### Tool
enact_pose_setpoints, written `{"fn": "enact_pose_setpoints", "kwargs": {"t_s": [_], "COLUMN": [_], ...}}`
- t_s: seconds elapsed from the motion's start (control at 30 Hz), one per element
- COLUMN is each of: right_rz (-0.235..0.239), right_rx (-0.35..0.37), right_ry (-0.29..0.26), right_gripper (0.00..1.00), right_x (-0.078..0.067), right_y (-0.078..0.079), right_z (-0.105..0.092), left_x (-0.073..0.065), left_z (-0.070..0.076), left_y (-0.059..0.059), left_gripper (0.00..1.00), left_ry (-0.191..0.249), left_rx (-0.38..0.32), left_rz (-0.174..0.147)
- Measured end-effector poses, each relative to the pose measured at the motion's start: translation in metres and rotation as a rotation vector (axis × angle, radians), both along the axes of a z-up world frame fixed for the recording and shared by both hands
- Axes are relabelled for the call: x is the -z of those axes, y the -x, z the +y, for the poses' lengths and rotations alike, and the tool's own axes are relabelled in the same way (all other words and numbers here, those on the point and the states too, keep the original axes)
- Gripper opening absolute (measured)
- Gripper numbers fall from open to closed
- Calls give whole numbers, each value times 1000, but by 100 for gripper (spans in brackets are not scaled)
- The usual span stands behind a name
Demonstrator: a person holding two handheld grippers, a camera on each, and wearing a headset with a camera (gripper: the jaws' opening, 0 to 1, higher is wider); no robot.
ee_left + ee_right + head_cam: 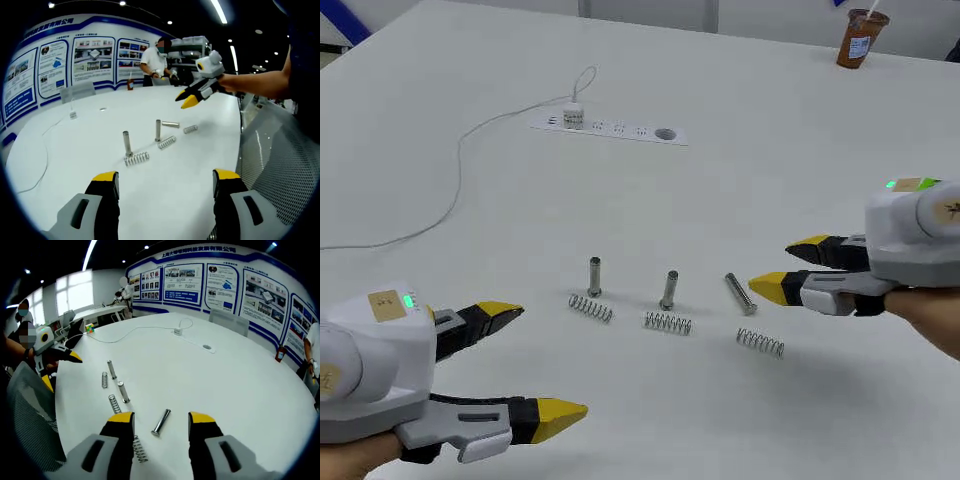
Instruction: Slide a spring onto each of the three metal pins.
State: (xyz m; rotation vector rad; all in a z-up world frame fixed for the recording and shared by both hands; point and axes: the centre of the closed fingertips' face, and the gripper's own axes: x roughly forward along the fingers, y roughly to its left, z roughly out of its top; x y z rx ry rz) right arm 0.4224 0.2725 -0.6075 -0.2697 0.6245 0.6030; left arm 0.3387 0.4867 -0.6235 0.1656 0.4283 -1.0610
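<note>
- No spring is seated on a pin; the first step is judged to be only about to begin.
- The left pin and middle pin stand upright on the worktop; the right pin is laid on its side.
- One spring is laid loose just in front of each pin: left spring, middle spring, right spring.
- The left gripper is held with fingers wide and empty, near the left spring but apart from it.
- The right gripper is held with fingers parted and empty, just beside the right pin, which is seen between them in the right gripper view.
- Next, a pin must probably be steadied by one gripper while a spring is pinched lightly by the other and its bore is lined up with the pin's end; a hard squeeze could send the spring flying.
</note>
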Motion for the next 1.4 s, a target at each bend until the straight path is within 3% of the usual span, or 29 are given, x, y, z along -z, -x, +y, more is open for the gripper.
{"fn": "enact_pose_setpoints", "kwargs": {"t_s": [0.27, 0.73, 1.0, 1.4], "right_rz": [42, 158, 229, 276], "right_rx": [49, 96, 136, 171], "right_ry": [39, 107, 121, 120], "right_gripper": [34, 24, 20, 16], "right_x": [15, 43, 60, 69], "right_y": [-13, -27, -30, -34], "right_z": [2, 12, 10, 11], "left_x": [-1, 3, 6, 11], "left_z": [0, -3, -1, 0], "left_y": [0, 3, 2, 3], "left_gripper": [77, 76, 75, 74], "left_ry": [3, -2, 1, 3], "left_rx": [0, 14, 9, 5], "left_rz": [-1, 11, 19, 33]}}
